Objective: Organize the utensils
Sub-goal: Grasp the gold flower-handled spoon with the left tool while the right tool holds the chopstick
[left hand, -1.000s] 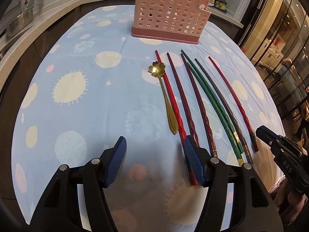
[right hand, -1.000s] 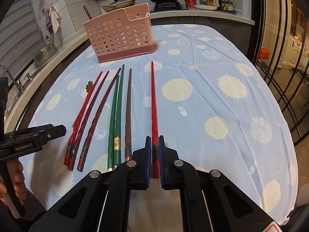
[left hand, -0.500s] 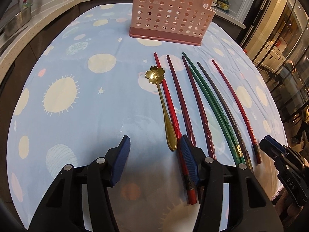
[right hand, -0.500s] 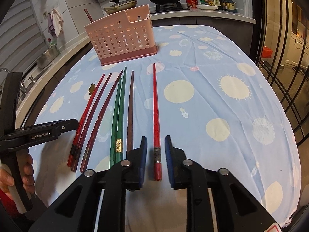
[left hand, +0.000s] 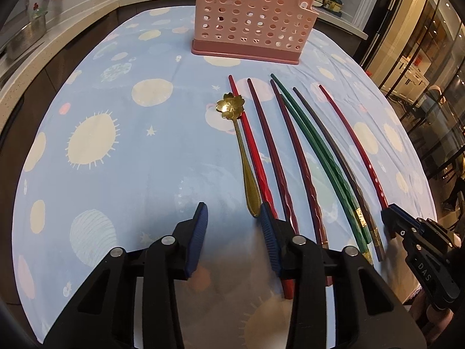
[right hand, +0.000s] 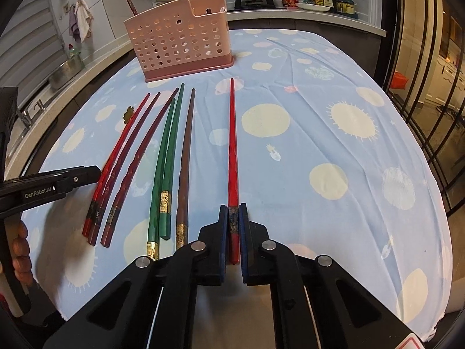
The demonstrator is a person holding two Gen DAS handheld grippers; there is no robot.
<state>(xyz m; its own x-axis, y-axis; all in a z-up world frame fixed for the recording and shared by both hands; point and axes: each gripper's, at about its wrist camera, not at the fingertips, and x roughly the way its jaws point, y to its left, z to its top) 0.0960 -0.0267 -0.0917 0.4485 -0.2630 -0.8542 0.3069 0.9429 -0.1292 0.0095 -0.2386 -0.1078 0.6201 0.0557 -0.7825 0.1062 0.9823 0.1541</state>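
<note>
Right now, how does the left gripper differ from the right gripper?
The left gripper is open and holds nothing, near the gold spoon; the right gripper is shut on the lone red chopstick. Both are black with blue pads, low over the tablecloth.

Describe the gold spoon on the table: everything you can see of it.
The gold spoon looks like polished metal, with a bowl shaped like a five-petalled flower and a slim handle that widens to a rounded end. It lies flat on the blue spotted tablecloth, bowl pointing toward the pink utensil holder, handle end toward the camera. It sits against the leftmost red chopstick, apparently touching it. The left hand-held gripper is open just short of its handle end, not gripping it. In the right wrist view only its bowl shows.
</note>
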